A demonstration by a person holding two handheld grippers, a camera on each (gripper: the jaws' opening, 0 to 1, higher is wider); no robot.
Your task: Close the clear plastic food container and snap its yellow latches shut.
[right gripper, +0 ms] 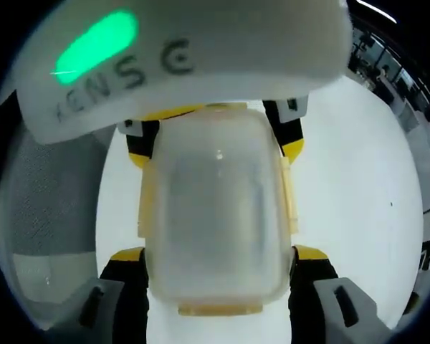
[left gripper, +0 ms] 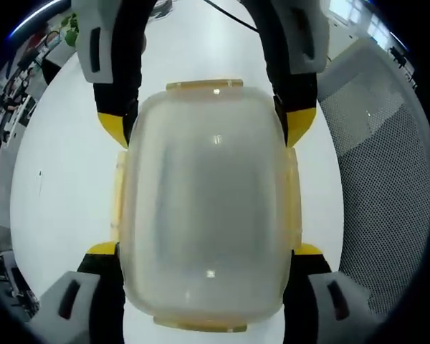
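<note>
Container-wise, the clear plastic food container with a frosted rounded lid sits on the plain white tabletop, pinned between both tools, so it's basically dead centre of everything. In the left gripper view, the left gripper has its yellow-tipped black jaws spread wide, one on each long side of the box, looking like they're touching or just about touching the walls. The right gripper comes in from the far end, jaws just as wide and straddling the other end the same way. The right gripper view mirrors that: its own jaws flank the near end of the container and the other tool faces it.

Progress-wise, the lid looks seated on the base, so the closing bit seems done. The pale yellow latches are the open question. The end tabs and the side ones seem to lie fairly flat, but whether they've actually clicked is impossible to tell from here. Probably the snapping is what's left

A grey mesh chair back is off to one side
</note>
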